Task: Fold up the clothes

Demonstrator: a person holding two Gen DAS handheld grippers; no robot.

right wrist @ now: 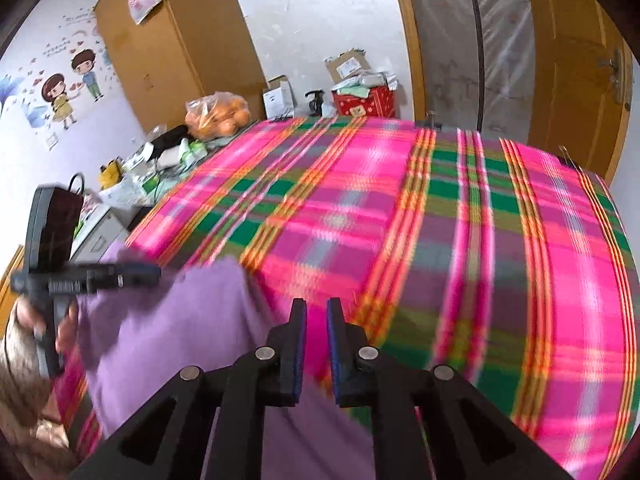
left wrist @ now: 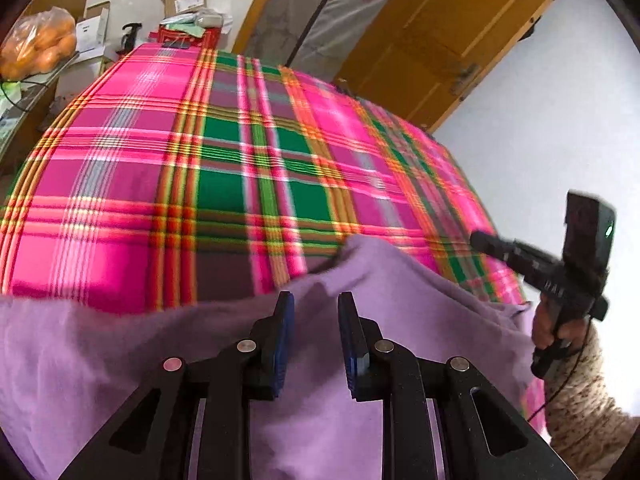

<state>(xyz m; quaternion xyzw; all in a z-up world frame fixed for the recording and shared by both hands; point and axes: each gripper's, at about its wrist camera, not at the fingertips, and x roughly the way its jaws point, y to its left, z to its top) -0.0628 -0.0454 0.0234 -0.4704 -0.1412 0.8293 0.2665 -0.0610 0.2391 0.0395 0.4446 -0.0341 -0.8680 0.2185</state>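
Purple cloth [left wrist: 132, 360] lies soft and a bit fuzzy at the near edge of the bed. It is bumpy and rumpled, with a raised fold near the middle. In the right wrist view the same purple cloth [right wrist: 168, 332] looks blurry.

Under it is a checked blanket [left wrist: 224, 184] with bright pink squares, green squares, and thin orange, yellow and white stripes. It looks flat and smooth and covers the whole bed.

The left gripper [left wrist: 316, 334] is made of hard black plastic with round silver pins. Its two fingers have blue ridged pads. The fingers stand apart with a gap between them, and only purple cloth shows through the gap. They hold nothing. The gripper hangs over the purple cloth.

The right gripper [right wrist: 317, 346] looks the same, black with blue pads. Its fingers are apart too, with a smaller gap, and nothing is pinched in them. It hangs near the right edge of the purple cloth, where the cloth meets the blanket.

A hand [left wrist: 554, 326] in a speckled knitted sleeve [left wrist: 588, 396] holds the right gripper's handle.

Past the far end of the bed sit a red box [right wrist: 366, 102], some cardboard boxes [right wrist: 348, 65], and a see-through bag of round oranges [right wrist: 218, 116]. A yellow-brown wooden door [left wrist: 448, 36] stands behind.
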